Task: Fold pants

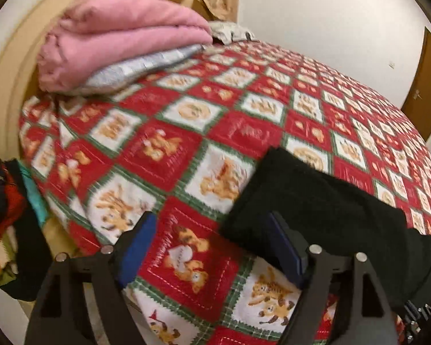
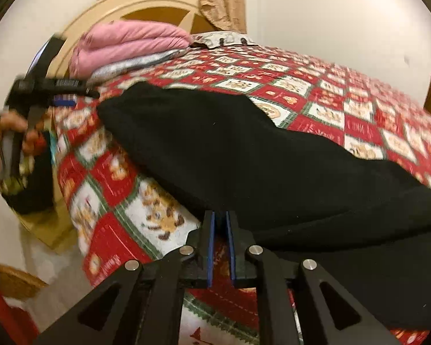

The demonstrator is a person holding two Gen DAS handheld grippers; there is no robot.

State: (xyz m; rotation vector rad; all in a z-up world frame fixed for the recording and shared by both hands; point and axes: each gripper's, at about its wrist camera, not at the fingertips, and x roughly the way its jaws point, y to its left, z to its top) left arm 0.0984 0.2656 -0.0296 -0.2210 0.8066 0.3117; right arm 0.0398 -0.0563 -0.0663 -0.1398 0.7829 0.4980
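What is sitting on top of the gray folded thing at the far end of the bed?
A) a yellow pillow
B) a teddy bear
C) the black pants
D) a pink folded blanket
D: the pink folded blanket lies stacked on the gray folded cloth, while the black pants lie apart, nearer the camera on the bedspread.

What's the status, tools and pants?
Left tool open, empty. Right tool nearly shut at black pants edge. Pink stack far off, path clear.
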